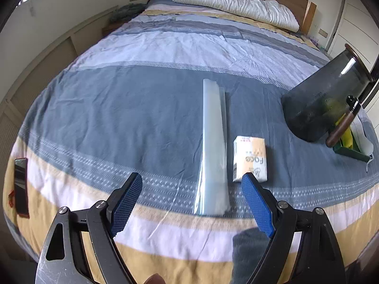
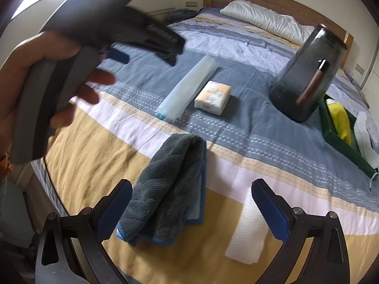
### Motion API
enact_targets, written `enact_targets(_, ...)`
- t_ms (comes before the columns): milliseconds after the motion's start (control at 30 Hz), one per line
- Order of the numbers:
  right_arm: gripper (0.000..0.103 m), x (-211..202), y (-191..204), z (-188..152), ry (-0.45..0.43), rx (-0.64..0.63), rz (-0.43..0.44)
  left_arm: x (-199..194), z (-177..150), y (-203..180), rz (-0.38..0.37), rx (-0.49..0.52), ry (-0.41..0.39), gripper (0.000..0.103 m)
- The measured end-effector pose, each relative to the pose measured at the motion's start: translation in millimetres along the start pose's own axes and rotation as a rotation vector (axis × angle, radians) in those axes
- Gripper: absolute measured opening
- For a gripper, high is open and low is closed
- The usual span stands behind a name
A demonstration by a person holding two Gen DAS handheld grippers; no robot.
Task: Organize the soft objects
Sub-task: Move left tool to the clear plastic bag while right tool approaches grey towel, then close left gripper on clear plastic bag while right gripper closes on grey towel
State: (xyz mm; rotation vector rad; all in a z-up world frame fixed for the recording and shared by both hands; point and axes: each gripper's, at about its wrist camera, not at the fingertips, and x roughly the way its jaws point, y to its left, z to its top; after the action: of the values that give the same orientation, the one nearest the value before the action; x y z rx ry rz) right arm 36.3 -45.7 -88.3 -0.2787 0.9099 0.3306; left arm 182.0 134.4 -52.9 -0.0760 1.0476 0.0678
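With both the left gripper point(image 1: 191, 204) and the right gripper point(image 2: 191, 209) spread and empty above the bed point(image 2: 90, 151), the thick grey towel point(image 2: 165, 189), loosely folded near the bed's edge with a blue, possibly separate, cloth beneath, could unfold or slide off under a shallow pinch.

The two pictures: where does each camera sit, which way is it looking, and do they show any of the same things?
Left wrist view: sits on the left gripper, looking down its open blue fingers across the bed at a long plastic bag and a tissue pack; a fingertip peeks in below.
Right wrist view: sits on the right gripper, open above a grey towel and a white paper towel; the person's left hand shows.
Shared: bag, tissue pack, dark glass jar, green tray, pillow.
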Motion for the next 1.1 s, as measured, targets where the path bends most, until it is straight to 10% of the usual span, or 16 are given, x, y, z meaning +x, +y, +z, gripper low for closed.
enact_targets(1100,0.098,88,-1,2,0.116,0.057,0.120,137,56,-31,-0.039,-0.006,0.194,0.082)
